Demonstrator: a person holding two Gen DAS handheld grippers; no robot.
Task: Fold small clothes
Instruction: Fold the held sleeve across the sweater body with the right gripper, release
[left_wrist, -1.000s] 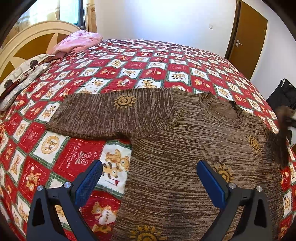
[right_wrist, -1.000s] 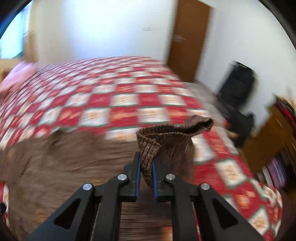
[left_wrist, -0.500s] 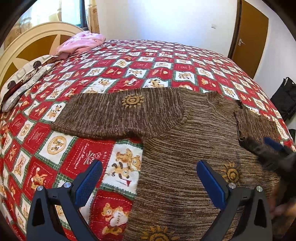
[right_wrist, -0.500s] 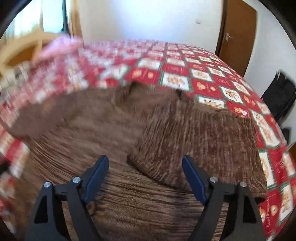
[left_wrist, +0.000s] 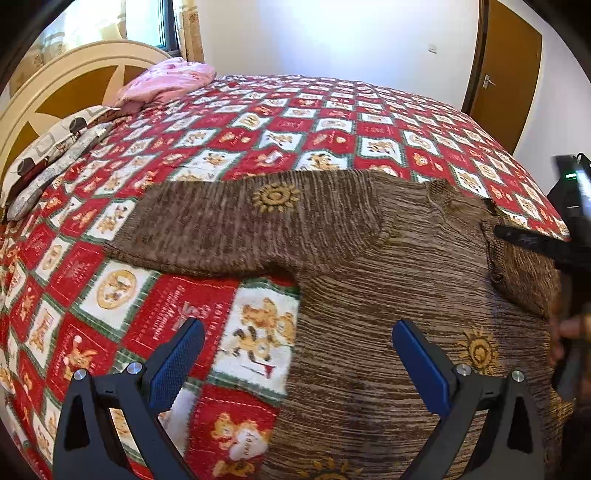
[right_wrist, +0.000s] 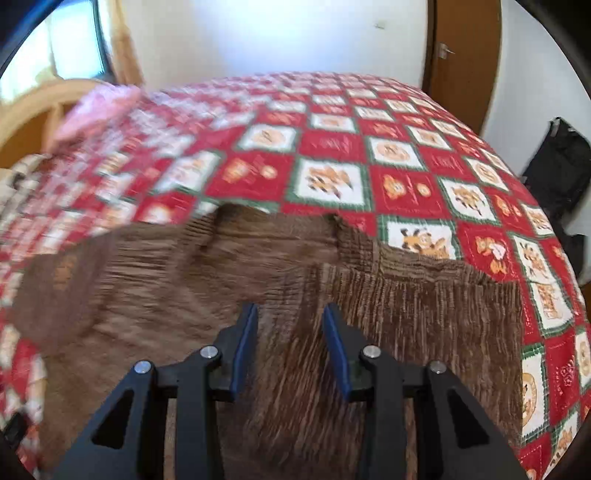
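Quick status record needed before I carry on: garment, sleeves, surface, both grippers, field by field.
garment: brown knit sweater, lying flat on the bed
surface: red and white teddy-bear quilt
left sleeve: stretched out sideways on the quilt, not folded
right sleeve: folded in over the body
left gripper: jaws wide open, above the sweater's edge, holding nothing
right gripper: jaws partly open and just been closing, above the folded sleeve, nothing clamped between the pads
other: pink bedding by the headboard

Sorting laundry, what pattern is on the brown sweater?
Golden sun motifs on the brown sweater; clearest in left wrist view.
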